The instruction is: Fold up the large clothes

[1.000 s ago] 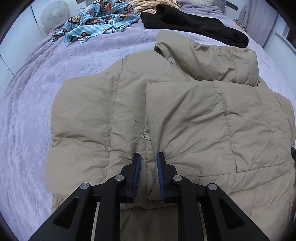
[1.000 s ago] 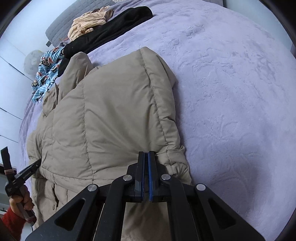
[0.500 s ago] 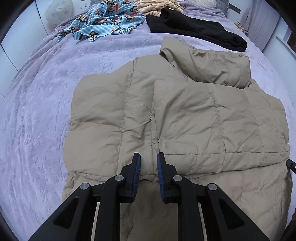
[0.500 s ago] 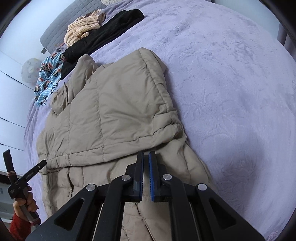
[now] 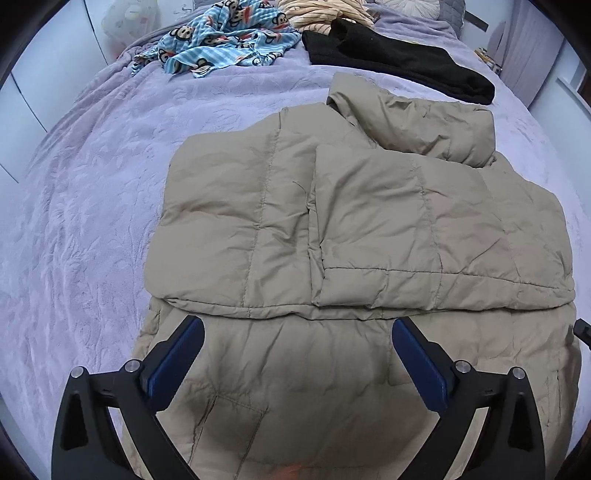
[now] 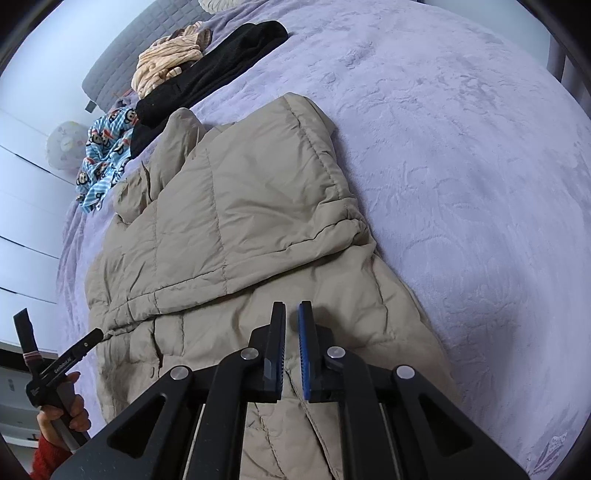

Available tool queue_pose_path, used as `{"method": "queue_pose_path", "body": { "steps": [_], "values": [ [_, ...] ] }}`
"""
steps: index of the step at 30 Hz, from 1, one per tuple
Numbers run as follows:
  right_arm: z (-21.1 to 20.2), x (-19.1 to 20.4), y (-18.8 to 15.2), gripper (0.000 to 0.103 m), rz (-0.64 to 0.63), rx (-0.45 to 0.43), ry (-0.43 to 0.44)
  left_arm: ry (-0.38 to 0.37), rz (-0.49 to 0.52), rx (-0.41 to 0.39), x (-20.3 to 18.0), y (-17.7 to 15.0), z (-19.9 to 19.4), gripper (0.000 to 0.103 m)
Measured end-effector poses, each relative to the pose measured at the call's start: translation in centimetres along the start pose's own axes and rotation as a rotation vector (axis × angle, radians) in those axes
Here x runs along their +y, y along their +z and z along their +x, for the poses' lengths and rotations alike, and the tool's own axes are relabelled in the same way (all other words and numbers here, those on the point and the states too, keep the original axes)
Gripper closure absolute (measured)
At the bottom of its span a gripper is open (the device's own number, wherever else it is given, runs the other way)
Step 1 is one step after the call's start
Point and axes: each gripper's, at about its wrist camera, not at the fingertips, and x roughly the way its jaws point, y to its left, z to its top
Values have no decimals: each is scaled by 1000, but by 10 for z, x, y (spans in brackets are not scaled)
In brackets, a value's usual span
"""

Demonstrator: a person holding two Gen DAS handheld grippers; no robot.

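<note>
Your tan puffer jacket [image 5: 369,229] lies flat in the middle of the bed [image 5: 74,221], on the purple blanket. Its top part is folded down over itself, and the bottom part nearest you is not folded yet.

Your left gripper [image 5: 297,360] has just been opening. Its fingers [image 5: 177,354] now stand very wide apart, and nothing is between them but air above the jacket. Your right gripper [image 6: 291,347] hangs over the near right side of the jacket. Its fingers [image 6: 306,347] are almost together, with only a thin gap, and no cloth is in that gap. So you hold nothing with either one.

Here is what could go wrong. The jacket is puffy and full of air, so the folded part could spring back up or slide off now that you have let go. If you grab only the top layer next, it may pull away from the layers under it and the fold will come undone. The cloth looks smooth and slippery, so a small pinch may slip out. If you pull hard to one side, the whole jacket may slide across the soft blanket and go crooked.

Now count with me. There is one tan jacket. There are two grippers. Far up the bed there are three other clothes: one blue monkey-print cloth [image 5: 225,44], one black garment [image 5: 399,62], and one cream striped garment [image 5: 325,13]. One hand [image 6: 70,410] shows at the lower left of the right view.
</note>
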Motion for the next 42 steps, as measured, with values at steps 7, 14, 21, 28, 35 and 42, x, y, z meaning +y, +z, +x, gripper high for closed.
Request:
{"method": "queue_pose_path", "body": {
  "steps": [7, 14, 21, 28, 35, 42],
  "values": [
    [-10, 5, -12, 51, -13, 3, 29, 11, -7, 11, 2, -16, -10, 1],
    [-16, 7, -29, 23, -25, 8, 32, 14, -12, 30, 8, -40, -17, 1],
    [-23, 11, -57, 0, 7, 10, 26, -7, 1, 63, 25, -70, -34, 1],
    [-35, 35, -96, 0, 67, 57, 95, -41, -16, 106, 64, -113, -61, 1],
    [-51, 44, -144, 0, 200, 114, 140, -82, -46, 117, 115, -149, -89, 1],
    [-68, 30, -184, 0, 349, 130, 146, -128, -185, 182, 164, -185, -100, 1]
  ]
}}
